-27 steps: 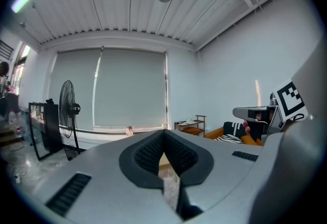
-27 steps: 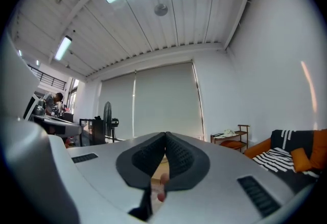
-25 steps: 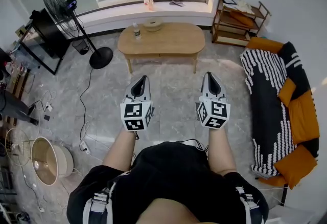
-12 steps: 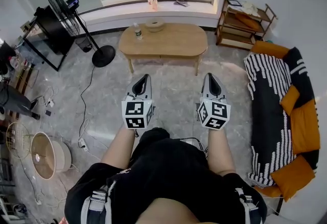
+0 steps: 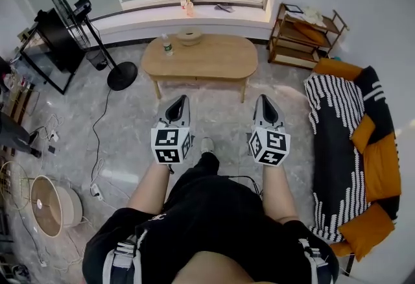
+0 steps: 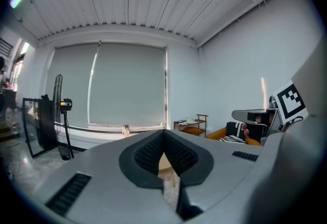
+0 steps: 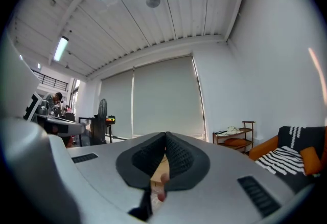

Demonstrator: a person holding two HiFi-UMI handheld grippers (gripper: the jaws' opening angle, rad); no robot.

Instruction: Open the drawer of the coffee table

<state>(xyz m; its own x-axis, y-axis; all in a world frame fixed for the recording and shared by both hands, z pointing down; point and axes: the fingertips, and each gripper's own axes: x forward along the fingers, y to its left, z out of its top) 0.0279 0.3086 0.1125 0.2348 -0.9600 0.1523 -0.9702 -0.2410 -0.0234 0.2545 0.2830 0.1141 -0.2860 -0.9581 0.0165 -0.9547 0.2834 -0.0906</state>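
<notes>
Coffee table [image 5: 201, 56]: a pale wooden oval on four legs, standing under the windowsill [image 5: 194, 13] across a stretch of bare floor [image 5: 130, 120] from me. It is well apart from both grippers.
- The drawer must sit in the near long edge, the side facing me. From the head view I cannot make out a seam or a handle there.
- On the tabletop, at the far left end, are a small bottle [image 5: 166, 47] and a shallow bowl [image 5: 189, 35]. Both are set back from the near edge, so I judge they are unlikely to be disturbed when the drawer is pulled.

Left gripper [image 5: 179, 101]: the jaws are closed, with the black ribbed pads [image 6: 148, 152] meeting at the tip and nothing between them. It is aimed at the table, and a sliver of its wood shows below the tip.

Right gripper [image 5: 265, 98]: the same, pressed together and empty, held level and parallel with the left. The pair is carried at waist height with both noses forward, which I read as a carrying posture for the approach rather than a reach.

My shoe [image 5: 206, 144] shows on the floor between the two grippers.

Surroundings:
- a standing fan [image 5: 97, 36] to the left
- a low wooden shelf [image 5: 305, 33] to the right of the table
- a sofa [image 5: 350, 140] with a striped throw along the right wall

Judgement: the task has hardly begun. I need to close the gap, find the drawer front, then part one pair of jaws to take it.
</notes>
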